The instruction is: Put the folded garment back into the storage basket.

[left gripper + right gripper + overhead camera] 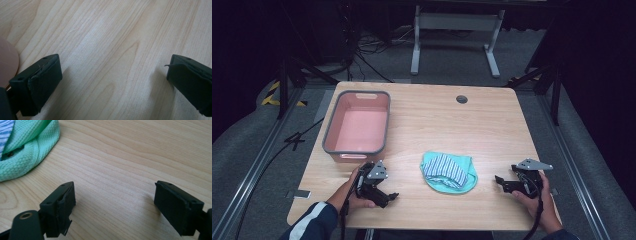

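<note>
A mint-green cloth [448,172] with a blue-and-white striped piece folded into it lies on the wooden table [437,120], near the front middle. Its green edge [27,150] reaches into the upper left of the right gripper view. My left gripper [388,197] rests low at the table's front left, to the left of the cloth, open with bare wood between its jaws [113,82]. At the front right, my right gripper [501,182] points toward the cloth. It is open and holds nothing [115,207], a short way from the cloth's edge.
A pink bin [357,127] with a grey rim stands at the table's left, just behind my left hand. A pink rounded shape [7,62] shows at the left edge of the left gripper view. A round cable hole [461,99] sits near the far edge.
</note>
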{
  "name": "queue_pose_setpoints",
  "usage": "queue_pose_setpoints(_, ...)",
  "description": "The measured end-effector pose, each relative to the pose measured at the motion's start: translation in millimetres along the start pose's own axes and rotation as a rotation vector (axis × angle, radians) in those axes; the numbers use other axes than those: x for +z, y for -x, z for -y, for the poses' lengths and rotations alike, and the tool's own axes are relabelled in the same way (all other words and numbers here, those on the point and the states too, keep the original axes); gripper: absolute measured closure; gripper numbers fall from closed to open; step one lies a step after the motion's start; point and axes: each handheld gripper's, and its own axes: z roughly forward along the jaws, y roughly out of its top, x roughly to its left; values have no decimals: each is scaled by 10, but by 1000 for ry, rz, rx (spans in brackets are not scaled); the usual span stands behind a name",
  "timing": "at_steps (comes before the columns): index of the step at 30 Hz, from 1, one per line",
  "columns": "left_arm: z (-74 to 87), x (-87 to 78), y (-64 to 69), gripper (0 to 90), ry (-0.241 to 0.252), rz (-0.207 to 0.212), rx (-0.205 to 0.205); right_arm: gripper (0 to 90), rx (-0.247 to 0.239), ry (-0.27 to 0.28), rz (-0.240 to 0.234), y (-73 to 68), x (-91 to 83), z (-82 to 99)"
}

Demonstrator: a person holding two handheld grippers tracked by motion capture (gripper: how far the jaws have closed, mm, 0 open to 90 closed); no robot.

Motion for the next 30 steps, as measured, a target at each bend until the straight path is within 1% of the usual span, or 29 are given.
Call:
queue_pose_setpoints(9, 3, -2, 7, 2, 0, -4, -6, 179, 2, -1, -2, -1, 1, 0)
queue_pose_setpoints(12, -6, -15, 25, 8, -11, -13, -13, 178, 3, -2, -1, -3, 0, 0)
queue_pose_setpoints(14, -23, -32, 35, 43, -20, -16, -14, 178, 0, -1, 1, -1, -1, 1)
queue_pose_setpoints(16, -45, -34, 42, 124, -5, -20, -19, 178, -1, -9, 0, 1, -11, 0)
queue_pose_setpoints(17, -45, -34, 42, 182, -5, -20, -19, 178, -1, -9, 0, 1, -11, 0)
queue_pose_setpoints(18, -72, -29, 56, 182, 2, -24, -25, 177, -5, -15, -1, 1, -16, 1)
queue_pose_setpoints(19, -100, -27, 68, 200, 6, -16, -18, 178, -1, -23, -4, -5, -23, -3)
queue_pose_setpoints(20, -132, -29, 84, 168, 21, 0, -9, 181, 4, -27, -1, -11, -26, -8)
queue_pose_setpoints(21, -181, -34, 110, 168, 38, 4, 0, 191, 7, -29, -3, -13, -27, -13)
queue_pose_setpoints(22, -241, -30, 139, 199, 57, -8, -4, 238, 14, -26, -6, -27, -27, -23)
queue_pose_setpoints(23, -296, -28, 152, 204, 64, -9, 0, 254, 12, -14, -19, -51, -28, -40)
queue_pose_setpoints(24, -339, -17, 164, 202, 72, -9, -2, 256, 4, -9, -28, -82, -29, -64)
queue_pose_setpoints(25, -415, 0, 180, 206, 71, -18, -8, 271, -9, -4, -31, -107, -27, -87)
queue_pose_setpoints(26, -473, 13, 185, 213, 74, -5, -4, 284, -26, -2, -31, -154, -24, -132)
queue_pose_setpoints(27, -545, 26, 188, 218, 76, 3, 15, 287, -34, -1, -41, -192, -16, -168)
queue_pose_setpoints(28, -599, 45, 190, 256, 80, -1, 20, 294, -46, -2, -52, -240, -3, -211)
queue_pose_setpoints(29, -599, 45, 190, 286, 80, -1, 20, 303, -59, -7, -57, -279, 8, -242)
queue_pose_setpoints(30, -696, 73, 166, 286, 91, 4, 33, 305, -74, -11, -65, -328, 23, -279)
